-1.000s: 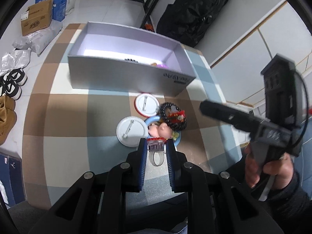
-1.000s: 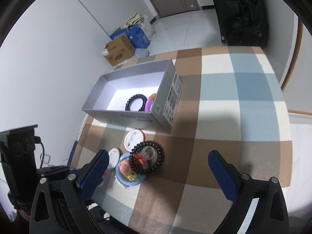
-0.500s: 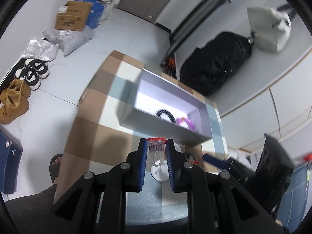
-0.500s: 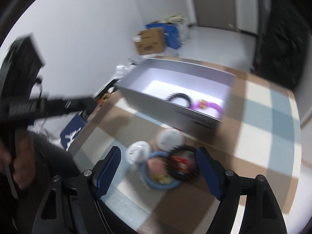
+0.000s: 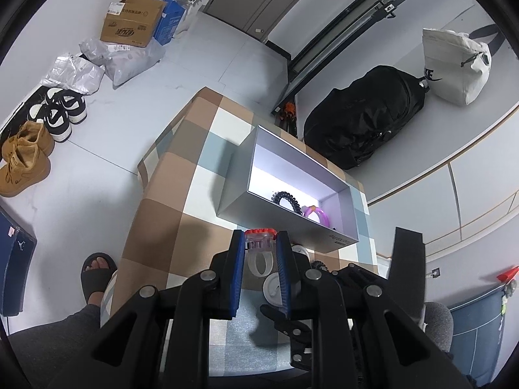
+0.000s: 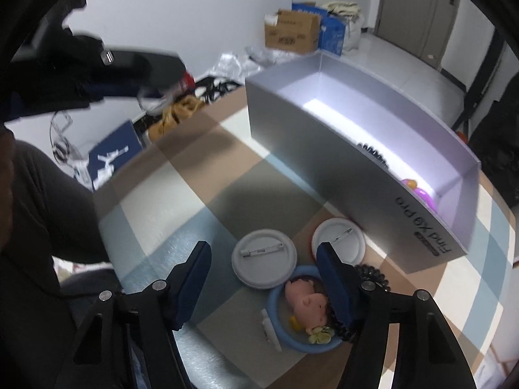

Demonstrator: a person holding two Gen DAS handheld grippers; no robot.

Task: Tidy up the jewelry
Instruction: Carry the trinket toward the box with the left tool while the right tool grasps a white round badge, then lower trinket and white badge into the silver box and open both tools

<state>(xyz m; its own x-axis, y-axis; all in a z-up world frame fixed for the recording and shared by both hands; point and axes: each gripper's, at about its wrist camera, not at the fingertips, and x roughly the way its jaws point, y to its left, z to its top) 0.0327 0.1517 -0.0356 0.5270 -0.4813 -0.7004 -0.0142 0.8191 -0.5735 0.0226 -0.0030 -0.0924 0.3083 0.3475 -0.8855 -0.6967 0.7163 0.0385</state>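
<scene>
My left gripper [image 5: 259,246] is shut on a clear plastic ring with a red top [image 5: 259,243], held high above the checked table, short of the grey box [image 5: 259,210]. The box holds a black bead bracelet [image 5: 285,198] and a purple bangle [image 5: 316,215]. My right gripper [image 6: 264,275] is open low over two white pin badges [image 6: 263,259] [image 6: 339,241], a blue dish with a pink doll charm [image 6: 305,303] and a black bead bracelet [image 6: 373,275]. The box also shows in the right wrist view [image 6: 324,175]. The left gripper shows blurred at the upper left there [image 6: 129,64].
The checked tablecloth [image 5: 168,214] covers the table; its left edge drops to the floor with shoes [image 5: 26,159], cardboard boxes [image 5: 131,26] and bags. A black backpack [image 5: 363,123] leans behind the table. A sandalled foot [image 5: 97,272] is beside the table.
My left gripper has lifted the ring up off the pile and risen well above the table. My right gripper has closed partway and dropped low over the badges and blue dish.
</scene>
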